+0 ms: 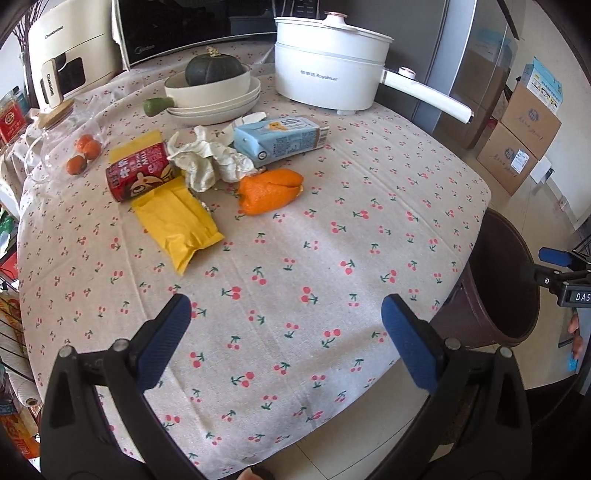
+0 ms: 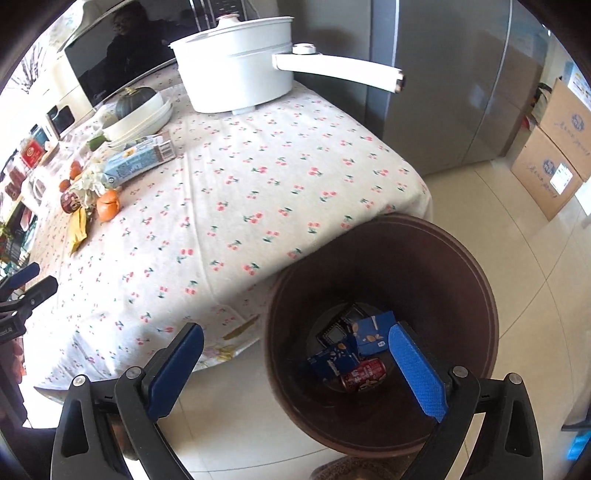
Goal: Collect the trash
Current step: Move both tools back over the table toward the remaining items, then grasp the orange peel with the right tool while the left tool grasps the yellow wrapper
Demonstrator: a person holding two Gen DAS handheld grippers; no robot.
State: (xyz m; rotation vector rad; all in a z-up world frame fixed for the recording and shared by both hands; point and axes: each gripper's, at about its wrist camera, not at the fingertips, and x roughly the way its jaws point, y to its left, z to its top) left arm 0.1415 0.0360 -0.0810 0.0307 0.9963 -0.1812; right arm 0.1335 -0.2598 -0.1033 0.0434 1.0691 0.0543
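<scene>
Trash lies on the cherry-print tablecloth (image 1: 295, 258): a red can (image 1: 138, 173) on its side, a yellow wrapper (image 1: 177, 225), crumpled tissue (image 1: 207, 158), orange peel (image 1: 269, 192) and a blue carton (image 1: 277, 138). My left gripper (image 1: 286, 332) is open and empty over the near part of the table, well short of the trash. My right gripper (image 2: 295, 365) is open and empty above the brown trash bin (image 2: 461, 280). Inside the bin lie a red can (image 2: 364, 374) and blue wrappers (image 2: 369, 334). The bin also shows in the left wrist view (image 1: 509, 280).
A white electric pot (image 1: 328, 70) with a long handle stands at the back of the table. Stacked plates hold a green squash (image 1: 214, 70). Small oranges (image 1: 83, 153) lie at the left. A microwave (image 1: 177, 29), a fridge (image 2: 461, 85) and cardboard boxes (image 2: 554, 155) surround the table.
</scene>
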